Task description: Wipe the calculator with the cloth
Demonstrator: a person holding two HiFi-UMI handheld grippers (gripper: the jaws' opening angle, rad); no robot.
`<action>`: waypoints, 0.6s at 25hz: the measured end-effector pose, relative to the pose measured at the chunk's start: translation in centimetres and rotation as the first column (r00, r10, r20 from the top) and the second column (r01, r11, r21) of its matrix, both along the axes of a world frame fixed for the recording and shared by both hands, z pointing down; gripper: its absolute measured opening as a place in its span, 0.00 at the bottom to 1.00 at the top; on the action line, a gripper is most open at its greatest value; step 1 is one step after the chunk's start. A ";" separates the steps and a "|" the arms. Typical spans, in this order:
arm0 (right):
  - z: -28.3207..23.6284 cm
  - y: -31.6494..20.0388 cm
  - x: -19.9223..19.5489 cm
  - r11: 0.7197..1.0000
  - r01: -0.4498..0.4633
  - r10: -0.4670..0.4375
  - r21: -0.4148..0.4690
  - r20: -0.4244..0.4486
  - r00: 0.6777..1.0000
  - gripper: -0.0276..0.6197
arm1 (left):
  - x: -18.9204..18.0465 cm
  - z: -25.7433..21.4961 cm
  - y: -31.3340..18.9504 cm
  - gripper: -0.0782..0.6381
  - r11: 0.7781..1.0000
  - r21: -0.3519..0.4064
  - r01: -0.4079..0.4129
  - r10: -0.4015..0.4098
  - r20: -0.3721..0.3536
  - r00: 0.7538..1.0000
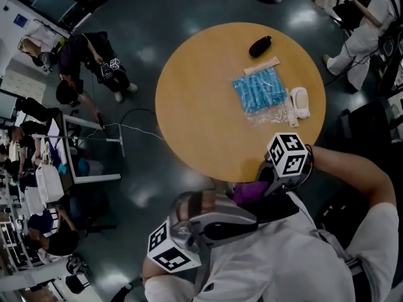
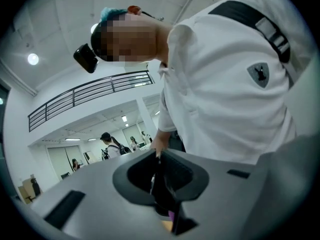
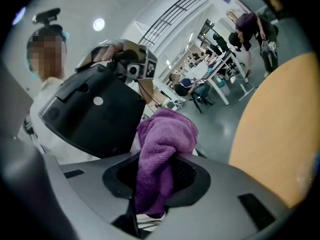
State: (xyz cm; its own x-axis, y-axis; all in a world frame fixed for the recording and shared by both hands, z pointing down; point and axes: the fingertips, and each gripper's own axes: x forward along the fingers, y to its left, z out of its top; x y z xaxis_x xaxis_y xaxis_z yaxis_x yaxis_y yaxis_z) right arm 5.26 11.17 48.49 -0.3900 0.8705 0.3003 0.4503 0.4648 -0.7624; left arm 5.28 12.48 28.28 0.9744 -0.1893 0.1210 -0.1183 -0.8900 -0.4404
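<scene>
A black calculator (image 3: 95, 116) is up in the air in front of the person's chest, its flat back turned to the right gripper view. My left gripper (image 2: 159, 176) is shut on it, and only a thin dark edge of the calculator (image 2: 160, 186) shows between the jaws. In the head view the calculator (image 1: 264, 211) is a dark slab below the table's near edge. My right gripper (image 3: 155, 184) is shut on a purple cloth (image 3: 162, 139), which bunches up above the jaws next to the calculator. The cloth (image 1: 249, 190) hangs just off the table's edge.
A round wooden table (image 1: 201, 106) holds a blue packet (image 1: 259, 90), a white object (image 1: 300, 101), a wooden strip (image 1: 261, 65) and a black pouch (image 1: 259, 45). People and desks stand at the left, and another person at the top right.
</scene>
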 end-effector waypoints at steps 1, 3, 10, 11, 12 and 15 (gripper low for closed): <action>0.6 -1.3 -0.1 0.997 -0.022 0.021 0.069 0.004 1.000 0.23 | 0.2 0.4 0.2 0.17 1.000 0.007 0.000 0.000 0.019 1.000; -0.7 -5.6 -0.5 0.981 -0.134 0.127 0.139 0.060 0.990 0.23 | 0.3 1.1 0.4 0.17 1.000 -0.003 -0.008 0.008 0.036 0.999; -15.6 -6.5 -1.0 0.987 -0.093 0.034 0.133 0.394 0.918 0.23 | 0.4 1.8 0.3 0.17 0.999 -0.009 -0.031 0.031 0.039 0.999; -15.8 -5.0 -1.1 0.995 -0.043 0.008 0.086 0.380 0.925 0.23 | 0.6 1.7 0.4 0.17 0.999 0.001 -0.034 0.034 0.036 0.999; -15.6 -3.8 -1.3 1.000 -0.001 -0.010 0.031 0.355 0.935 0.23 | 0.7 1.6 0.5 0.17 0.999 0.010 -0.039 0.039 0.033 0.999; -13.8 -2.2 -2.1 0.990 0.051 -0.012 -0.132 0.279 0.960 0.23 | 1.3 1.4 1.1 0.17 0.997 0.022 -0.068 0.067 0.036 0.997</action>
